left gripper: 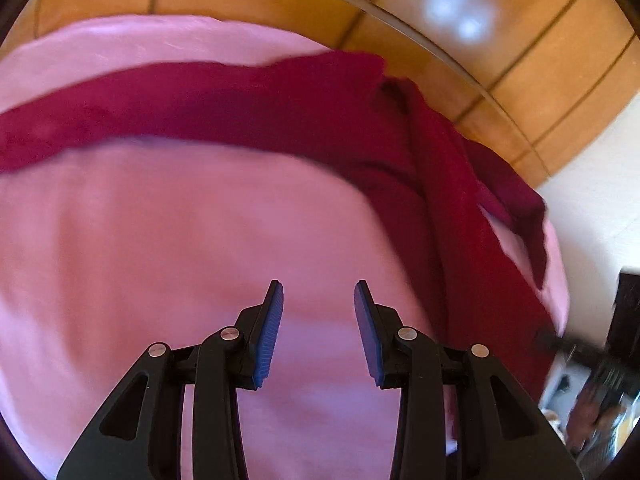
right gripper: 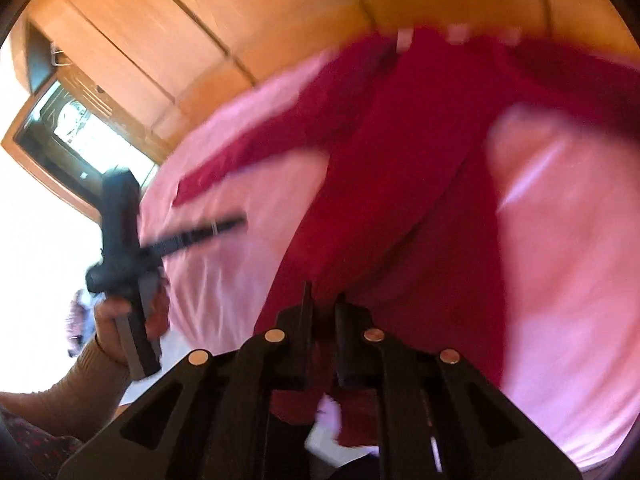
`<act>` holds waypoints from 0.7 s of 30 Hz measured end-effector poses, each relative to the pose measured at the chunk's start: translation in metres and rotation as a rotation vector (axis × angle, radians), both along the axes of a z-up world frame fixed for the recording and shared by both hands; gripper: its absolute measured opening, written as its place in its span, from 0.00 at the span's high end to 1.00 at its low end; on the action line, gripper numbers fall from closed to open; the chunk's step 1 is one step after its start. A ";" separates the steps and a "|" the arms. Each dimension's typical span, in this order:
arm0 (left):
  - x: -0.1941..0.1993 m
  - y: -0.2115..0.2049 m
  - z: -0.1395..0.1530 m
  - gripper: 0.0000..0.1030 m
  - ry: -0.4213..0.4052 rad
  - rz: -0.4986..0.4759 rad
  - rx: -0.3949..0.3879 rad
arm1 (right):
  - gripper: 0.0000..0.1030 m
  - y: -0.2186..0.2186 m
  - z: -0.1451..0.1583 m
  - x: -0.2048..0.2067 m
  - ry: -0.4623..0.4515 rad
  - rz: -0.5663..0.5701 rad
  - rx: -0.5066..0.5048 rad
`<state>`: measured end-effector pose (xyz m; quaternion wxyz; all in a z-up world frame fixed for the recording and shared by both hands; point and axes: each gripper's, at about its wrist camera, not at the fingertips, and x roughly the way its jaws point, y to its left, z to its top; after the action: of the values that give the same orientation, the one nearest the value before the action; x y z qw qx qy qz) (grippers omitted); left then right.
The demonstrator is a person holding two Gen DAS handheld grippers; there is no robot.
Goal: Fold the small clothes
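Parted on the left gripper (left gripper: pixel 319 292), two blue ribbed pads (left gripper: pixel 270 332) apart over bare cloth, nothing between them. Nearly closed on the right gripper (right gripper: pixel 323 300), two black fingers (right gripper: pixel 306 320) pinching a fold of one dark red soft knit garment (right gripper: pixel 420 184), with more of its fabric bunched between the linkages at 6 o'clock.

One garment only, long-sleeved, limp and matte, spread over one smooth pink bedsheet (left gripper: pixel 160 240). Seen from the left wrist view as a dark red band (left gripper: pixel 240 108) arcing from 9 o'clock across 12 o'clock and down to 3 o'clock, well apart from the open pads. Seen from the right wrist view running from the pinch up to 12 o'clock, one sleeve trailing toward 10 o'clock.

One orange-brown glossy wooden wardrobe (left gripper: pixel 520 60) with dark panel seams beyond the bed. At 8 o'clock in the right wrist view, one hand (right gripper: pixel 116 320) in a tan ribbed sleeve (right gripper: pixel 76 392), wrapped round the black handle of the left gripper. Motion blur throughout.
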<state>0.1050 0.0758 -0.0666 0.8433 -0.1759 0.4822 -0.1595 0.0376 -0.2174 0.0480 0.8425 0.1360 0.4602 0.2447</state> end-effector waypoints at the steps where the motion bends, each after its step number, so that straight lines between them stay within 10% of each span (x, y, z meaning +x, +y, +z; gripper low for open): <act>1: 0.002 -0.010 -0.002 0.66 0.008 -0.026 -0.026 | 0.93 -0.023 0.014 0.000 -0.058 -0.064 -0.045; 7: 0.000 -0.060 -0.014 0.66 0.082 -0.137 -0.147 | 0.93 -0.118 0.022 0.019 -0.134 -0.385 -0.363; 15: 0.003 -0.106 -0.020 0.66 0.127 -0.189 -0.213 | 0.93 -0.166 -0.041 0.045 0.009 -0.489 -0.396; 18: -0.001 -0.109 -0.012 0.91 0.079 -0.182 -0.188 | 0.93 -0.162 -0.048 0.049 0.029 -0.483 -0.397; 21: -0.007 -0.099 0.004 0.96 0.045 -0.193 -0.210 | 0.93 -0.159 -0.037 0.045 0.010 -0.452 -0.377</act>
<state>0.0979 -0.0233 -0.0626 0.7900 -0.2196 0.4963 -0.2853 0.0828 -0.3760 0.0112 0.8838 0.0772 0.4598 -0.0398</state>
